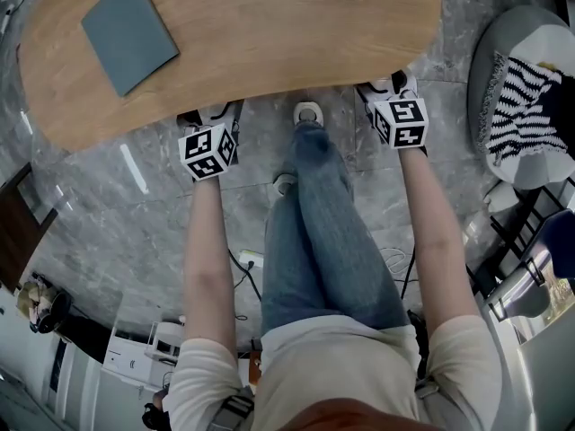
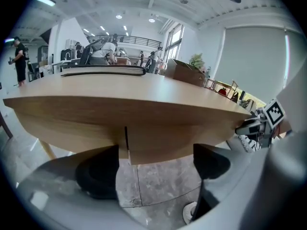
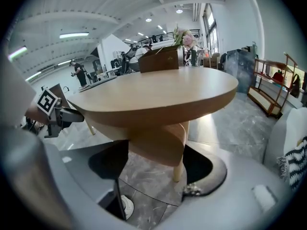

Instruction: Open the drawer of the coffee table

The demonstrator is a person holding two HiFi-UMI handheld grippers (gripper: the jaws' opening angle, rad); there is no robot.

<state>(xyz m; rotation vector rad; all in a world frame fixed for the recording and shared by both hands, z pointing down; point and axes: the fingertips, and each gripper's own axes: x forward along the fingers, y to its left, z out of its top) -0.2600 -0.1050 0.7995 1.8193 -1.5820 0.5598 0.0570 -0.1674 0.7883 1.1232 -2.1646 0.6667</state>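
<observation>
The drawer point(image 2: 160, 145) hangs under the tabletop's point(image 1: 269, 34) near edge, facing the left hand-held gripper point(image 2: 154, 167) and right hand-held gripper point(image 3: 152, 164), both released and empty. It looks like stiff, smooth wood with no handle, so the lower edge is probably the best place to grip.

Matt wooden coffee table point(image 1: 287, 25) (smooth grain); floor point(image 1: 117, 227) seemingly polished stone.

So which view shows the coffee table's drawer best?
The left gripper view: the drawer front faces the camera under the tabletop, side seam visible. The right gripper view shows it only at an angle; in the head view the tabletop hides it.
</observation>
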